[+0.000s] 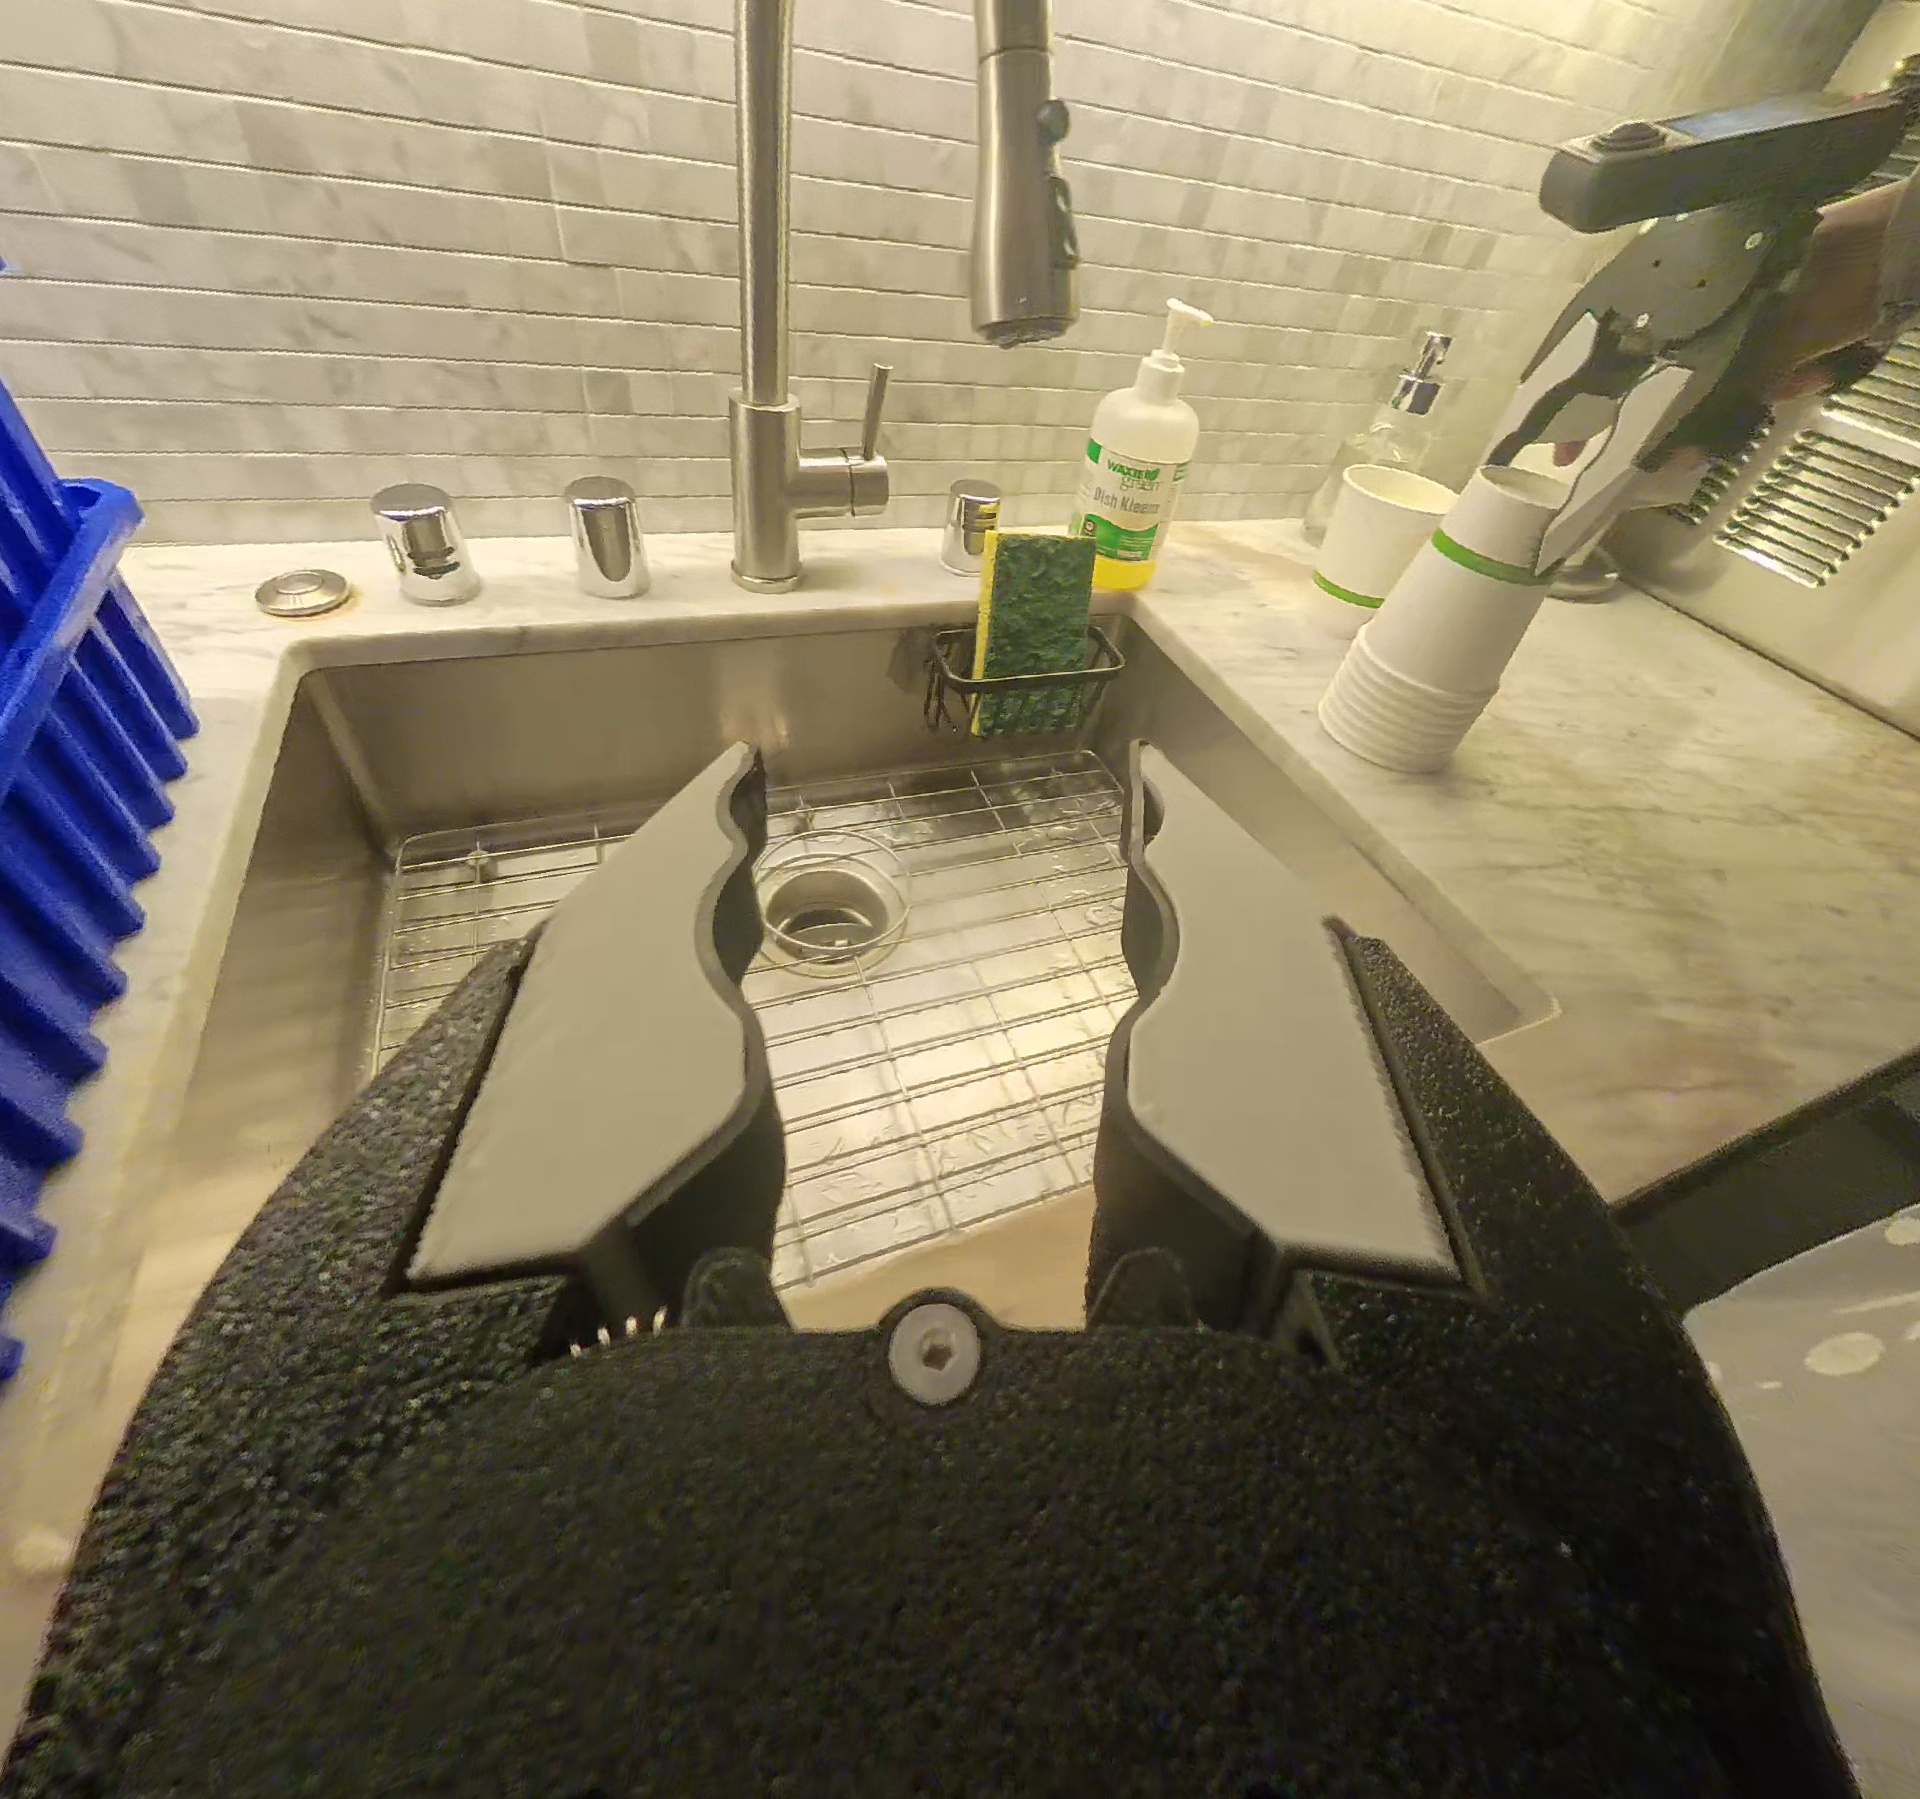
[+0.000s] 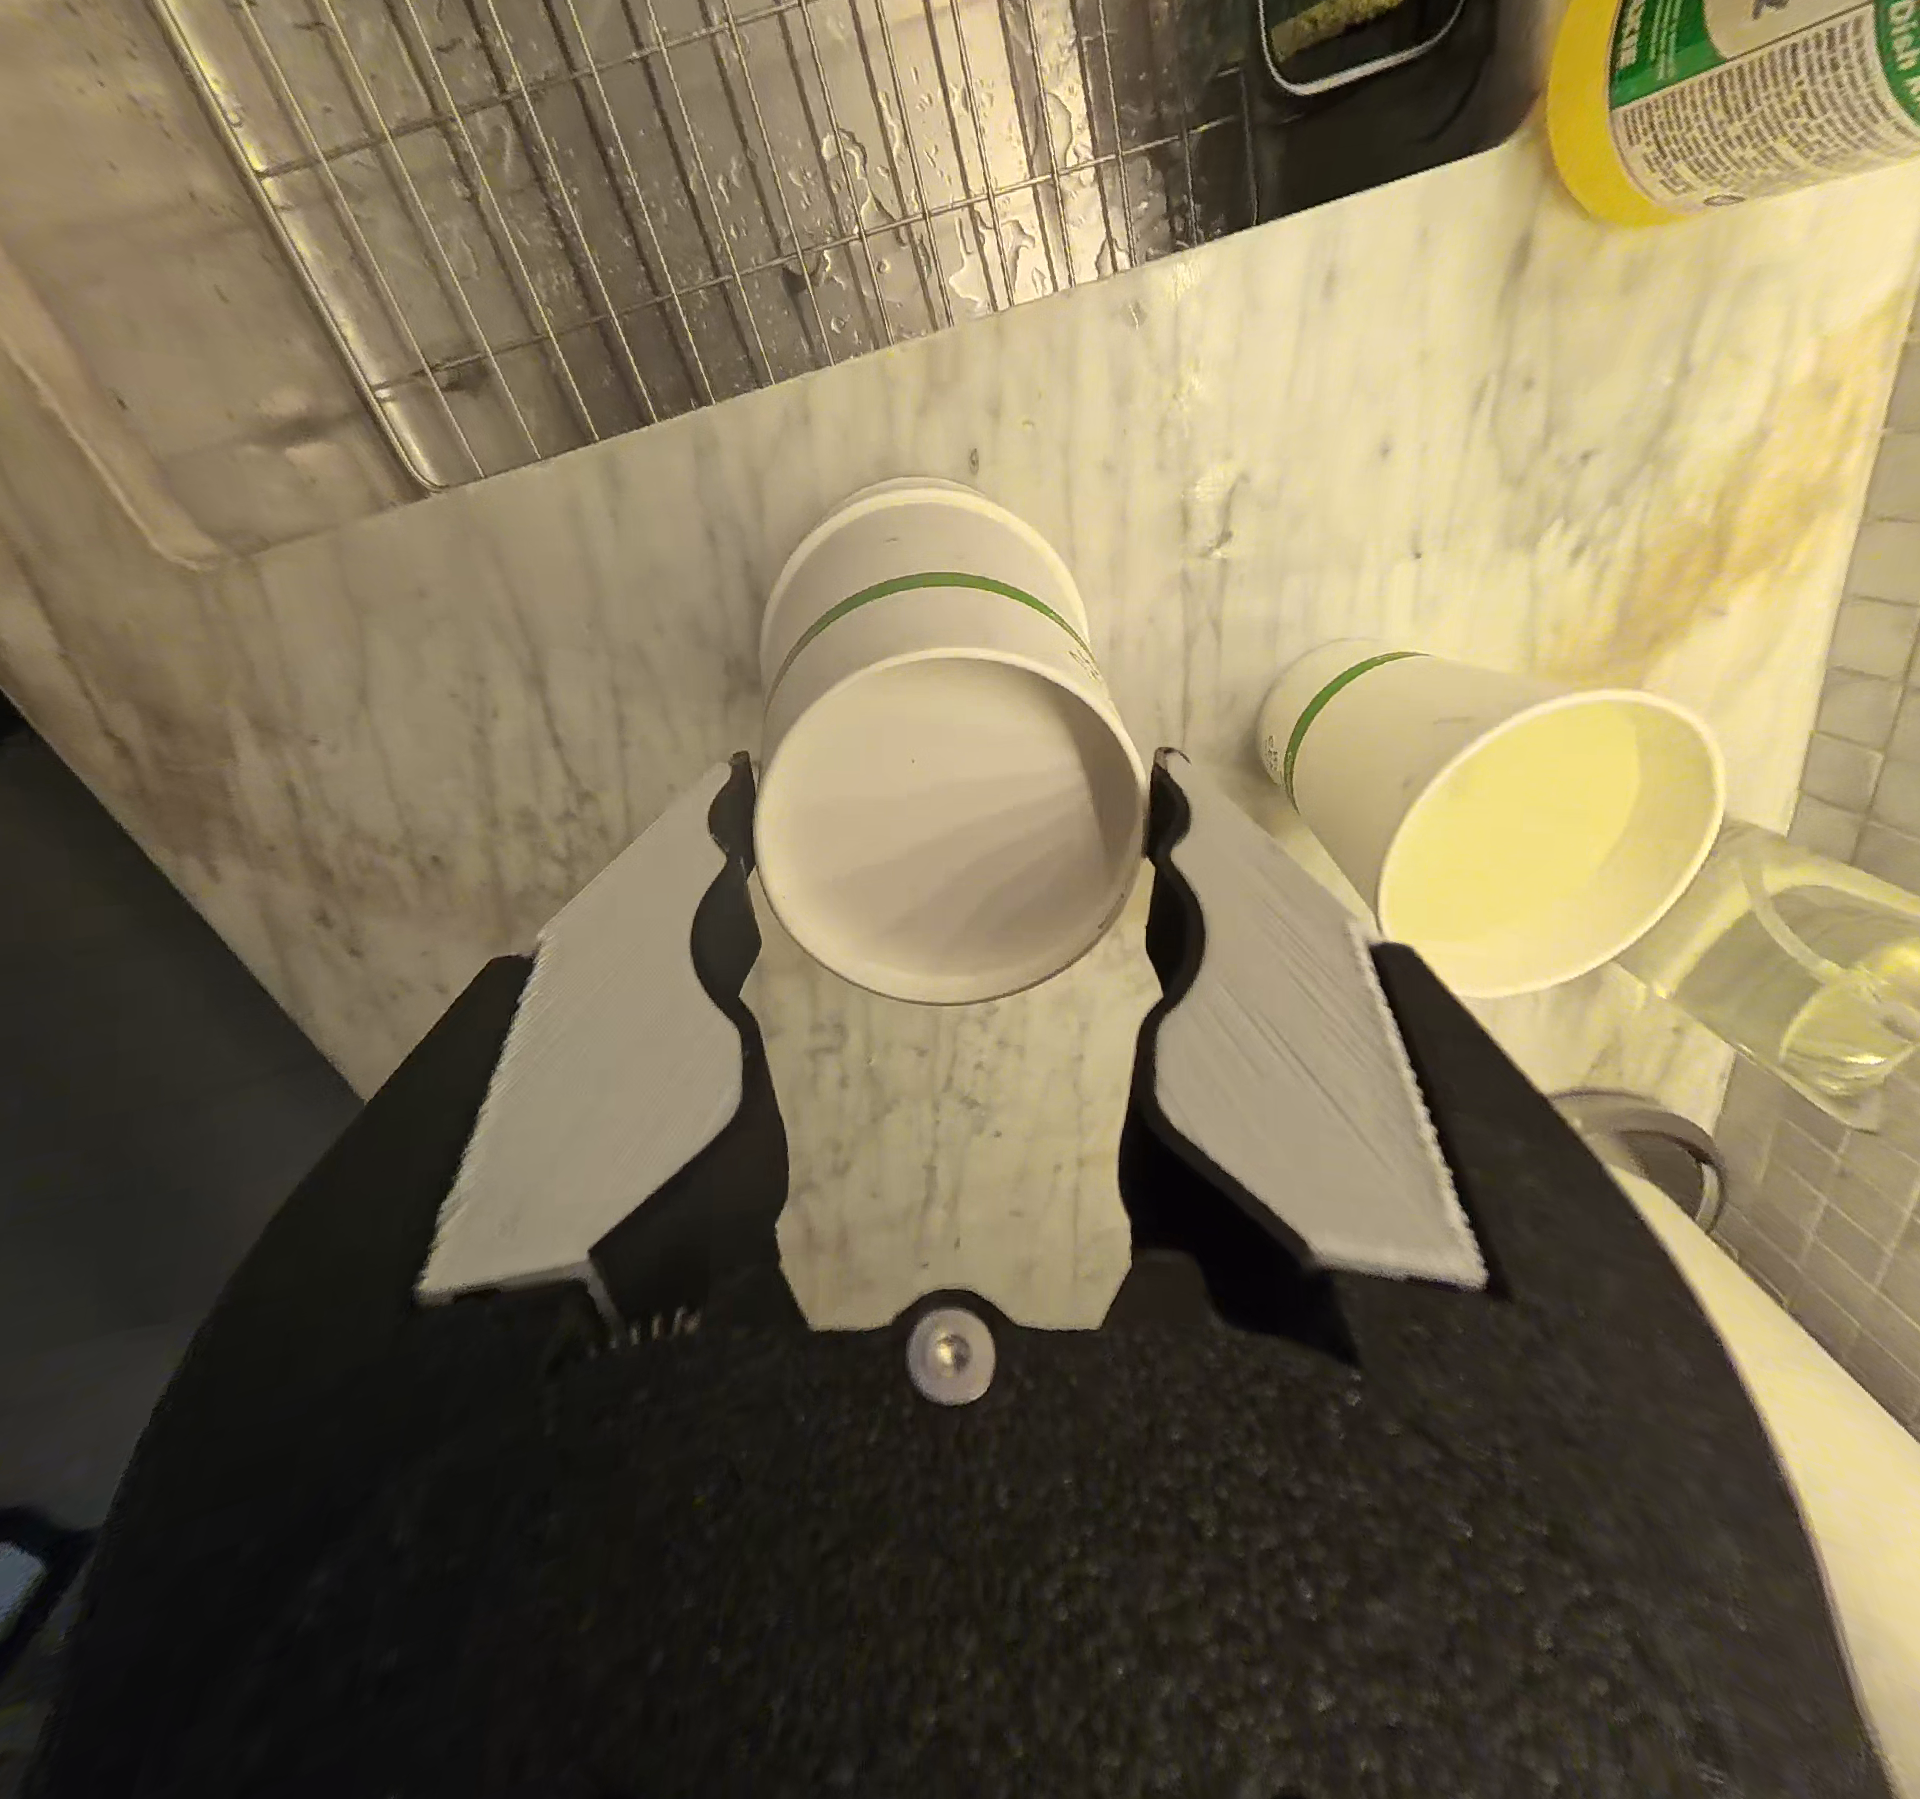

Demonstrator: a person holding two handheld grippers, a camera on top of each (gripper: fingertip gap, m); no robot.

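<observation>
A stack of upside-down white paper cups with green bands (image 1: 1423, 648) stands on the marble counter (image 1: 1610, 866) to the right of the sink. My right gripper (image 1: 1527, 513) is open and comes down over the stack. In the right wrist view its fingers (image 2: 1236, 918) straddle the base of the top cup (image 2: 940, 856), close to or just touching its sides. My left gripper (image 1: 943, 762) is open and empty, held above the steel sink (image 1: 520, 710) and its wire grid (image 1: 935, 1022).
A single upright paper cup (image 2: 1507, 835) and a clear glass dispenser (image 2: 1818, 980) stand beside the stack. A soap bottle (image 1: 1138, 482), a sponge (image 1: 1039, 627) in a black caddy and a tall faucet (image 1: 764, 295) line the sink's back. A blue rack (image 1: 62, 710) is at left.
</observation>
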